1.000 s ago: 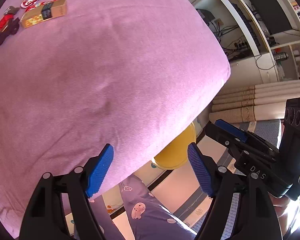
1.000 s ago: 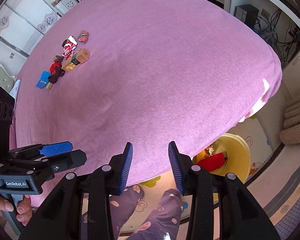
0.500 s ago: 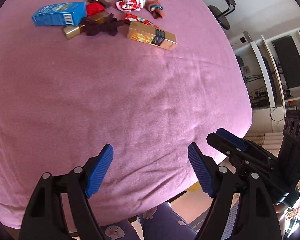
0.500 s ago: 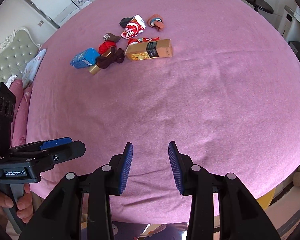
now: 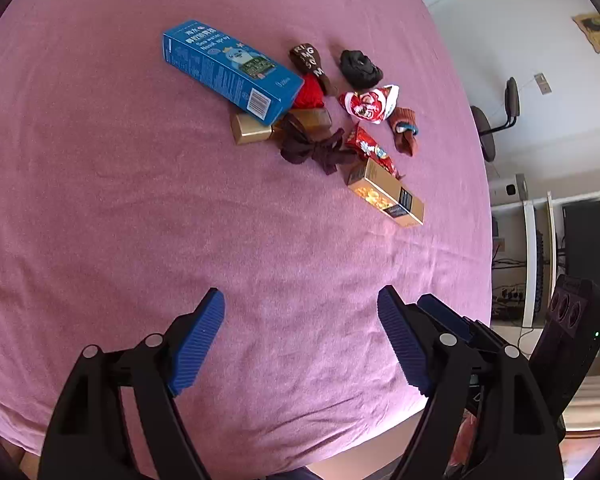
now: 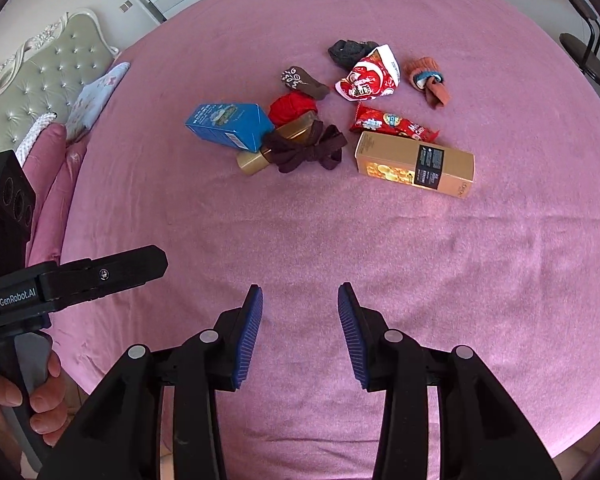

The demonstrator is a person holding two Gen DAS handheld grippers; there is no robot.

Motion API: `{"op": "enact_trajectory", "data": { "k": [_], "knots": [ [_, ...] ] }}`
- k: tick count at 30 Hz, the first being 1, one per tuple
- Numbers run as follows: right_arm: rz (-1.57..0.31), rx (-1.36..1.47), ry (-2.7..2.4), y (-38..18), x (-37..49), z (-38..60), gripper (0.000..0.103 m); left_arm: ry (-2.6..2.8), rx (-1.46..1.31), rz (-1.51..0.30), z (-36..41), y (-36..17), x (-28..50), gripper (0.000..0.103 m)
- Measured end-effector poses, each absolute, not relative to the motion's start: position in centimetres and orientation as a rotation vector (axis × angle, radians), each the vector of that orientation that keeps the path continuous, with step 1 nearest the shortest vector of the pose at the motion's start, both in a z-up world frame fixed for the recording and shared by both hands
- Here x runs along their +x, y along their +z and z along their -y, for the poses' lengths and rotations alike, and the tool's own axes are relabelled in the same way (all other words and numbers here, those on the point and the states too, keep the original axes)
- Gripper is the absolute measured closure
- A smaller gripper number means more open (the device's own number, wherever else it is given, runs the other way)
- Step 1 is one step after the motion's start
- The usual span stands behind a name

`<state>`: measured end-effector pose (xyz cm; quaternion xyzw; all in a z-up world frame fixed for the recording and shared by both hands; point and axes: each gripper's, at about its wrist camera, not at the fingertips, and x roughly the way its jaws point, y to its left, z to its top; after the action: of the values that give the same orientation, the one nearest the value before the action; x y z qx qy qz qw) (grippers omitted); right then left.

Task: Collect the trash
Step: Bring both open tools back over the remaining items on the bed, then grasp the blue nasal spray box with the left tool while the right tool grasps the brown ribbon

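A pile of items lies on the pink bed cover: a blue carton, a gold box, a small gold box, a red-and-white wrapper, a red snack packet, a dark brown bow-like cloth and several socks. My left gripper is open and empty, well short of the pile. My right gripper is open and empty, also short of it.
A tufted headboard and pillows stand at the far left of the bed. An office chair and a desk with computer gear stand beyond the bed's right edge.
Both grippers have swung up from the bed's edge and the floor toward the pile, which now lies closer and more central. Both stay open.
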<state>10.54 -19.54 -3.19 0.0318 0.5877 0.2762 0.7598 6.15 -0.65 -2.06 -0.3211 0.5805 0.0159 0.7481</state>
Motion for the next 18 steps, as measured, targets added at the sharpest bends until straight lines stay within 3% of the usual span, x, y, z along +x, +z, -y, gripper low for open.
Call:
{"op": "enact_trajectory", "data": {
  "k": [10,18],
  "knots": [
    [-1.332,-0.005,0.702,-6.4,19.0,14.5,0.061,0.155,-0.831,-1.263,-3.2,-4.1,12.7,0.023],
    [-1.373,-0.091,0.725,-10.1,24.0,11.3,0.054,0.220,-0.924,-1.252,-5.7,-6.0,17.1,0.023]
  ]
}}
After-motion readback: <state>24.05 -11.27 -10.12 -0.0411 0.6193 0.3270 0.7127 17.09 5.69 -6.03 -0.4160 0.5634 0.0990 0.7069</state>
